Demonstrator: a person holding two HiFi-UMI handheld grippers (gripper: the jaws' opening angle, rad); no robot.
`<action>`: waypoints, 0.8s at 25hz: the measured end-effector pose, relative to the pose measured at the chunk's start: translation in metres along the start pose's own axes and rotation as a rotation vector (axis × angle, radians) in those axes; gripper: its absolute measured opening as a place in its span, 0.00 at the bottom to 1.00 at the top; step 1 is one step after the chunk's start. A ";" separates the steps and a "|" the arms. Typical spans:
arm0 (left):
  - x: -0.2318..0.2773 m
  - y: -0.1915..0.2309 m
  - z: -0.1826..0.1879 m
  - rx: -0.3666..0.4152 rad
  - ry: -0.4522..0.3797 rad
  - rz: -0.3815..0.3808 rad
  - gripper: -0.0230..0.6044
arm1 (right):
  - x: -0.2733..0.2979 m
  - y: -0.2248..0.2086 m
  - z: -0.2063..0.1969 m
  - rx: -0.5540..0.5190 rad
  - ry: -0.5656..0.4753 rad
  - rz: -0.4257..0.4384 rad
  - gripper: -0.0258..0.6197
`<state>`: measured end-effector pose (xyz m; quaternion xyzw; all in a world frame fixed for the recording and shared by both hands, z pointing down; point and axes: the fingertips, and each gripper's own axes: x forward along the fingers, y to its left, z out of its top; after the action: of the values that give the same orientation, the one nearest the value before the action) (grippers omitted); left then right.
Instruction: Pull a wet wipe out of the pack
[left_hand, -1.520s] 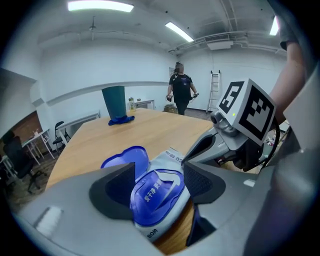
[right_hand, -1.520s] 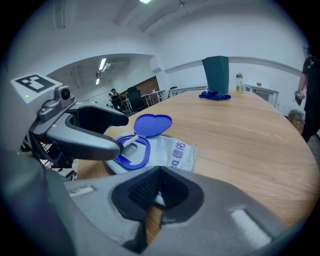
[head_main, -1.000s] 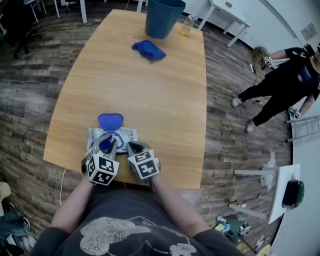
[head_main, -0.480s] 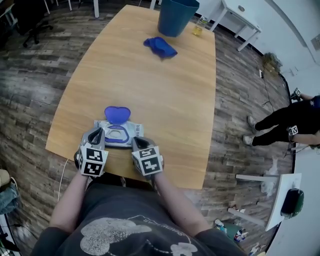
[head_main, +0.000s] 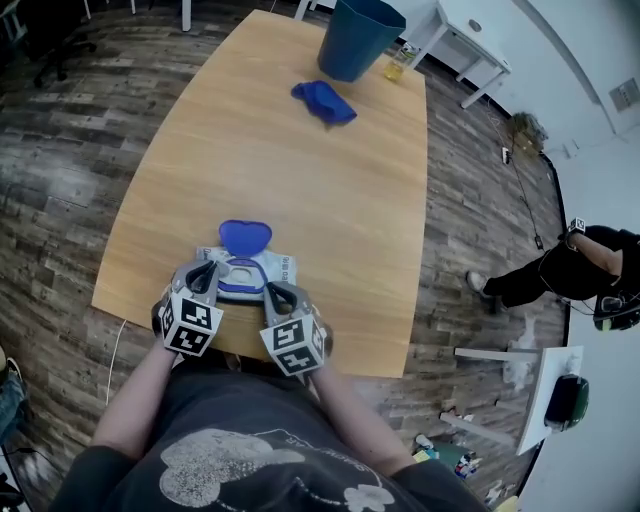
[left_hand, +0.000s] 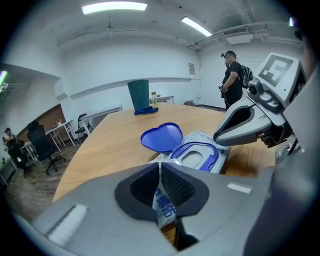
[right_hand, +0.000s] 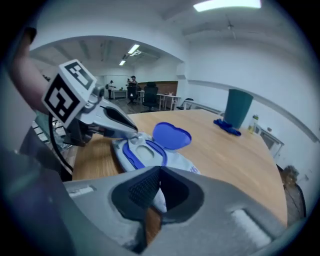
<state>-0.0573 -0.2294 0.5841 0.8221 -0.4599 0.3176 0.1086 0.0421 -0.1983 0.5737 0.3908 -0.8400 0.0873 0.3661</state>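
It was a large open office or lab room. Around the long wooden tabletop ran a plank-patterned floor. Beyond the tabletop's far end stood white desks, and off its left side black swivel chairs at more desks. Strip lights ran across the white ceiling above it, and a person stood off its right side.

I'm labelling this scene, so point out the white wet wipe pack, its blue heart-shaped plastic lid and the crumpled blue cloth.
White wet wipe pack (head_main: 279, 268): head view, bare right end of its wrapper.
Blue heart-shaped plastic lid (head_main: 245, 235): head view, centre of the open flap.
Crumpled blue cloth (head_main: 324, 102): head view, its middle.
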 end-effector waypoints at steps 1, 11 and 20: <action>0.000 0.000 -0.001 -0.005 -0.004 -0.013 0.09 | 0.000 0.008 0.007 -0.039 -0.008 0.024 0.03; 0.007 0.008 0.002 -0.005 -0.024 -0.072 0.09 | 0.041 0.037 0.026 -0.132 0.145 0.205 0.09; 0.007 0.005 -0.001 -0.026 -0.039 -0.105 0.09 | 0.059 0.043 0.025 -0.171 0.234 0.244 0.15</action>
<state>-0.0591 -0.2369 0.5888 0.8496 -0.4224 0.2894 0.1268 -0.0274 -0.2150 0.6017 0.2407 -0.8371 0.1042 0.4801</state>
